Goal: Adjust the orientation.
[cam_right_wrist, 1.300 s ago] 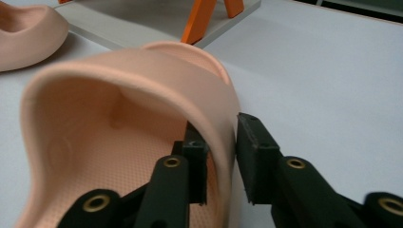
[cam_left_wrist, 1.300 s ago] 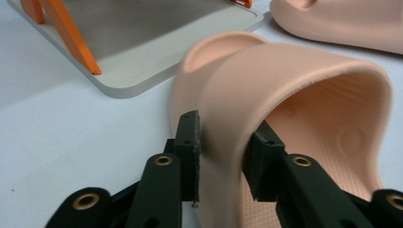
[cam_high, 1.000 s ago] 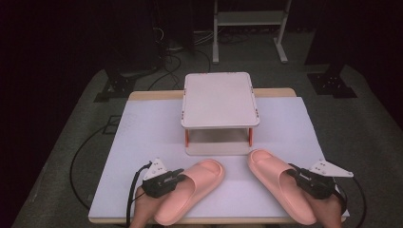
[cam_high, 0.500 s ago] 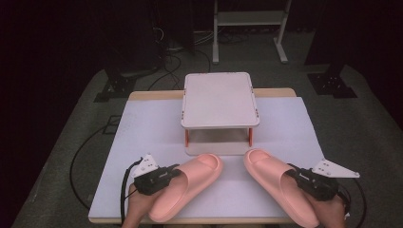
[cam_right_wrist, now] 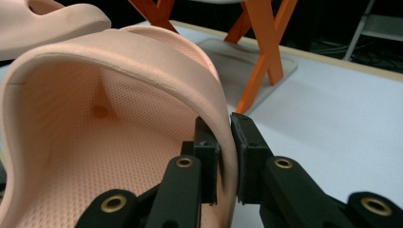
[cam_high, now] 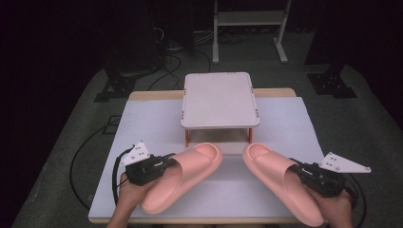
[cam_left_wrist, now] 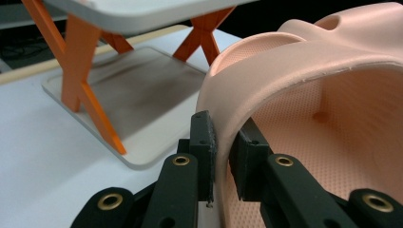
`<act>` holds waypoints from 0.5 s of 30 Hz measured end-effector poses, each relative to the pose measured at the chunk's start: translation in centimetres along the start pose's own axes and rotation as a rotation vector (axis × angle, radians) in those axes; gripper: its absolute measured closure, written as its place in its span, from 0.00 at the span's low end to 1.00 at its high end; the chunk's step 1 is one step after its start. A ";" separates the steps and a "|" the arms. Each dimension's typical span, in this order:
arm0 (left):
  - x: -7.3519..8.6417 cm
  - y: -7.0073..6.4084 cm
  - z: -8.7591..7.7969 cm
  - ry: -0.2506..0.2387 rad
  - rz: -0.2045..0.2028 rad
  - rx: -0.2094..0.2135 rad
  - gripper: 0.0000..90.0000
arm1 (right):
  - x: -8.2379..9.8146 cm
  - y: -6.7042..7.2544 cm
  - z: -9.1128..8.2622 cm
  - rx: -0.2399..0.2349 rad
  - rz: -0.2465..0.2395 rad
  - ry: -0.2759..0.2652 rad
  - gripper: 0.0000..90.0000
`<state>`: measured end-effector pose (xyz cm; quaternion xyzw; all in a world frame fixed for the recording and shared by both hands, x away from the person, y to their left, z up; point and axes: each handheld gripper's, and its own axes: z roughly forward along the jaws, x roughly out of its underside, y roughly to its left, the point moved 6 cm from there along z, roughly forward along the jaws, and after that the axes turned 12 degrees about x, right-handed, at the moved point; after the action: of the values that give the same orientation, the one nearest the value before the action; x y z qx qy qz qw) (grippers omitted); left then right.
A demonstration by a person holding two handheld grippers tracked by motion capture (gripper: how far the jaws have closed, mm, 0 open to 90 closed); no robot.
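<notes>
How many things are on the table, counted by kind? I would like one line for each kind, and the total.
Pink slippers: 2, the left slipper and the right slipper, each pinched at its strap by a gripper
Small rack with grey shelves and orange legs: 1
Total: 3

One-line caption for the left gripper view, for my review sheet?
Left gripper shut on the strap edge of a pink slipper, with the orange-legged rack behind on the white table.

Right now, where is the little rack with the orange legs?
In the high view the rack stands mid-table at the far side, just beyond the toes of the left slipper and right slipper.
</notes>
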<state>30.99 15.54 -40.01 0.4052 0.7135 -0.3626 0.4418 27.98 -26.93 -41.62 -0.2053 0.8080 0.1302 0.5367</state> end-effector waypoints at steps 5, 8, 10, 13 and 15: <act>-1.3 0.2 -0.9 -0.004 0.014 -0.009 0.89 | -1.2 0.1 -0.4 -0.012 -0.003 -0.014 0.90; -1.9 0.4 -1.4 -0.009 0.022 -0.016 0.89 | -2.1 0.2 -0.6 -0.010 -0.015 -0.019 0.90; -2.2 0.4 -1.4 -0.015 0.023 -0.015 0.89 | -2.5 0.2 -0.6 -0.012 -0.024 -0.018 0.90; -2.4 0.4 -1.5 -0.015 0.025 -0.012 0.89 | -3.3 0.3 -0.7 -0.019 -0.034 -0.020 0.90; -2.6 0.4 -1.4 -0.017 0.027 -0.012 0.89 | -3.4 0.4 -0.7 -0.019 -0.034 -0.020 0.90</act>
<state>31.58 16.31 -37.21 0.4090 0.7064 -0.3557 0.4552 28.39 -26.25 -38.17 -0.2229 0.7977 0.1310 0.5448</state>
